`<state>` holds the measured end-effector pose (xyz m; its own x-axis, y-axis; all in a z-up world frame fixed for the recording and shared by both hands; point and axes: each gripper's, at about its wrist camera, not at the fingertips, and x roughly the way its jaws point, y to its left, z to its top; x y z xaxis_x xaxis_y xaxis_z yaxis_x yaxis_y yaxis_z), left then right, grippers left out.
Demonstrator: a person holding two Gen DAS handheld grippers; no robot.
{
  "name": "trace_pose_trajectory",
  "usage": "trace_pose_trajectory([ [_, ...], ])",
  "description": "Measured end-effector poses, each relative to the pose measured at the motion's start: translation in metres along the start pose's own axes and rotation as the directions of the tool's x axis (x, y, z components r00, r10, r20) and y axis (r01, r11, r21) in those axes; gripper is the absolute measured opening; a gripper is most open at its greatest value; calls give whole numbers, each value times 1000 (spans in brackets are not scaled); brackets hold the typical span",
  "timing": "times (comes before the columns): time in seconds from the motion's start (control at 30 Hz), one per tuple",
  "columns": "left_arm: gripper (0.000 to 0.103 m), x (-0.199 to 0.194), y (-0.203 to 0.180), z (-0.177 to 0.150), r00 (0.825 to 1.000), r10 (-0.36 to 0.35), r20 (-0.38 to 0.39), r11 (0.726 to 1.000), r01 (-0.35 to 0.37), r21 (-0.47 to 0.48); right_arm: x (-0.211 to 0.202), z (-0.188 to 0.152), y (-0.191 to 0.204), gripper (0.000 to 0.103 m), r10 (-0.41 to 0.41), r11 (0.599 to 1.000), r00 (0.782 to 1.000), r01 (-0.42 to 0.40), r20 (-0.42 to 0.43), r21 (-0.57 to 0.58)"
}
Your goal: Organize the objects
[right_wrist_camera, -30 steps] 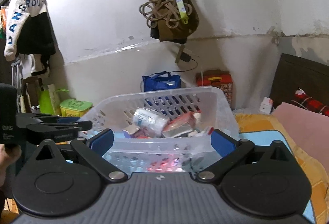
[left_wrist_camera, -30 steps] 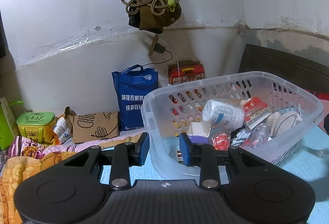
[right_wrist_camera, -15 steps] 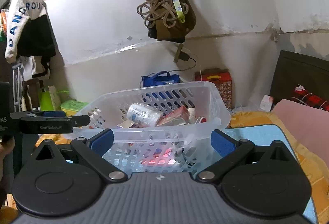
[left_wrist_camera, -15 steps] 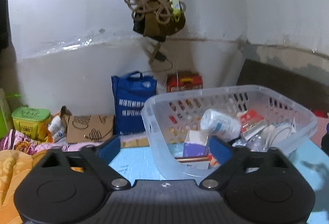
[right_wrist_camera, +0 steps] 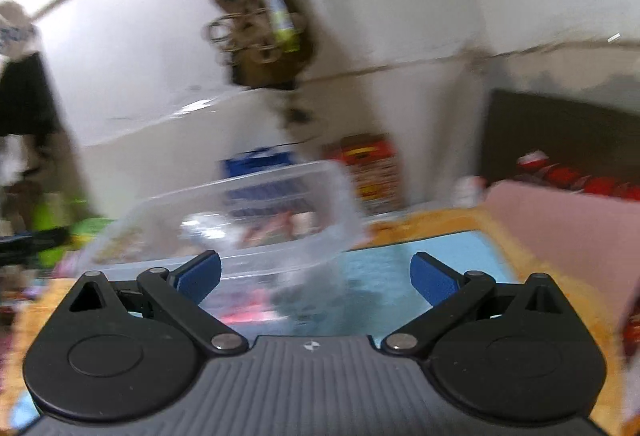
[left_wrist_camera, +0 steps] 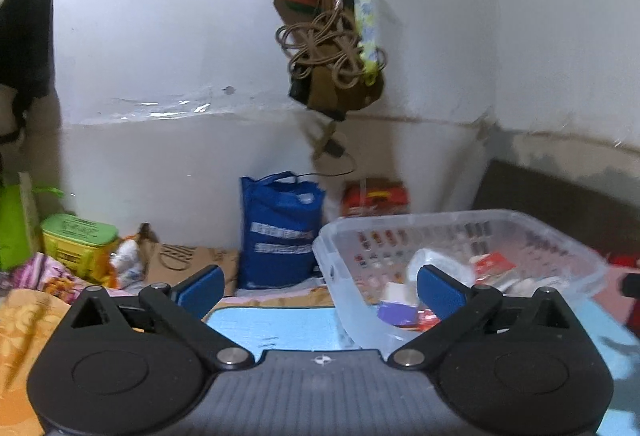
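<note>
A clear plastic basket [left_wrist_camera: 568, 236] sits on a light blue mat [left_wrist_camera: 272, 328], filled with a white bottle [left_wrist_camera: 440, 264], a red packet [left_wrist_camera: 494, 264], a purple box [left_wrist_camera: 396, 312] and other small items. My left gripper [left_wrist_camera: 320, 288] is open and empty, pulled back from the basket's near left corner. In the blurred right wrist view the basket [right_wrist_camera: 336, 187] lies ahead to the left. My right gripper [right_wrist_camera: 316, 276] is open and empty, a little back from it.
A blue tote bag [left_wrist_camera: 280, 232], a red box [left_wrist_camera: 376, 195], a green tin [left_wrist_camera: 76, 240] and a cardboard piece [left_wrist_camera: 176, 256] stand along the white wall. Bags and a rope [left_wrist_camera: 332, 47] hang above. A pink blanket [right_wrist_camera: 560, 228] lies at right.
My left gripper opened, let go of the basket's rim and drew back. My right gripper stayed open and swung to the right, blurring its view.
</note>
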<state>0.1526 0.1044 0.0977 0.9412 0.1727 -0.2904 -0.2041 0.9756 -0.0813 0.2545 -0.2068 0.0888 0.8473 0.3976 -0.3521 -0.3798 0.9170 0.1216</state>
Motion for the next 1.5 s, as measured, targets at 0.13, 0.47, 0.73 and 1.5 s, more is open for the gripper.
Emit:
trace_pose_trajectory([
  [0.13,103,-26,0,-11,998,-33,44,999,32,18,-12,-4,6,103,-96,993,994,99,59,-64],
  [0.47,103,-22,-47,7,995,-40,-87,994,48,95,-7,51,7,103,35,998,991,-41,-126,-45],
  [0.73,103,18,-75,40,988,22,-150,995,-6,104,22,69,18,103,81,993,965,-99,-248,-61],
  [1.5,103,21,-78,20,979,23,-204,993,1,117,25,43,44,103,11,981,976,-52,-215,-185],
])
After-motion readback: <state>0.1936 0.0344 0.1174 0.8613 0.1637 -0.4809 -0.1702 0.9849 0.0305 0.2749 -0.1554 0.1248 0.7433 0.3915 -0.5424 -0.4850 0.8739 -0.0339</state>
